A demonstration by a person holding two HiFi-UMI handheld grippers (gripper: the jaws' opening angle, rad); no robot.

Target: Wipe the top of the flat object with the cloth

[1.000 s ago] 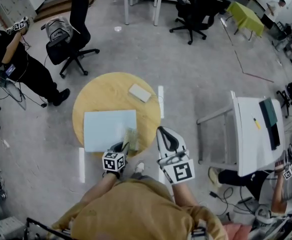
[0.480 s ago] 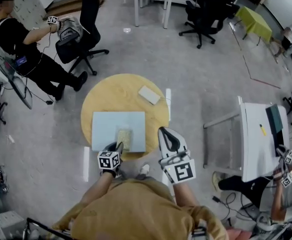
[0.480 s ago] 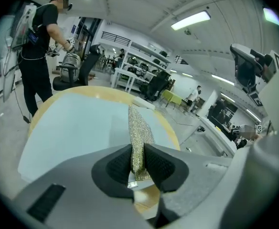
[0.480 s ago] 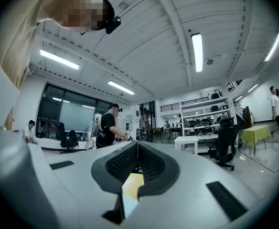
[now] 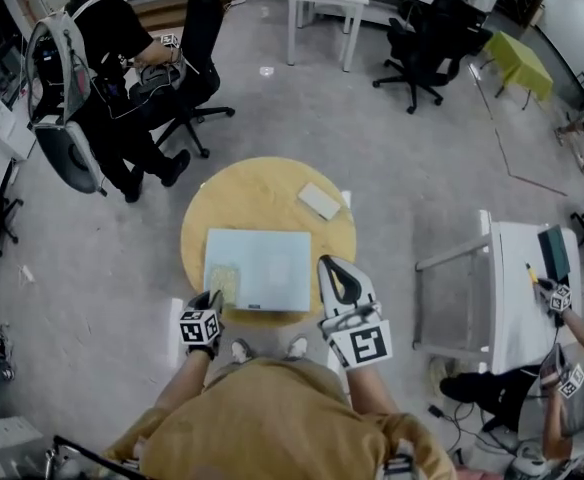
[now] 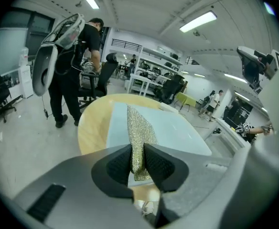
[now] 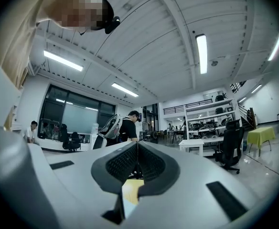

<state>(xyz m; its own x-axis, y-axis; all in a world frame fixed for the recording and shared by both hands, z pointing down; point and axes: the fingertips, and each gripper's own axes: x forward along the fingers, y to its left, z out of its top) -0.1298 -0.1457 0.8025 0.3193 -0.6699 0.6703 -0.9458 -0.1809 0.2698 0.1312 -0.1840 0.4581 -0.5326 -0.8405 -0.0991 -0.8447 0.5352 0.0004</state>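
A: Quick, who had the cloth?
B: Left claw (image 6: 137, 160). Its two ribbed black pads were clamped on the near end of the yellow-green, coarse-knit cloth (image 6: 138, 128). The rest lay as a long narrow strip on the pale blue, smooth, flat rectangular board (image 6: 177, 132).
A: And the board?
B: Flat on the round light-wood worktop (image 5: 257, 190), towards the person's side. Head view put the cloth (image 5: 221, 283) at the board's (image 5: 272, 266) front-left corner, w/ the left claw (image 5: 210, 300) at the worktop's near edge.
A: Right claw?
B: Right claw (image 7: 137, 162) was closed, pads pressed together, gripping nothing. Its own view looked out across the room (ceiling lights, shelving etc.), so board & cloth didn't show there. Only a sliver of yellow wood showed under the pads. Head view placed the right claw (image 5: 332, 266) over the worktop's near-right rim, just beside the board's right edge.
A: Anything else on top?
B: A small white rectangular block (image 5: 320, 200), far-right side, apart from the board. Also a person in black w/ a grey pack (image 5: 97, 53) stood beyond the worktop, visible in all 3 views.
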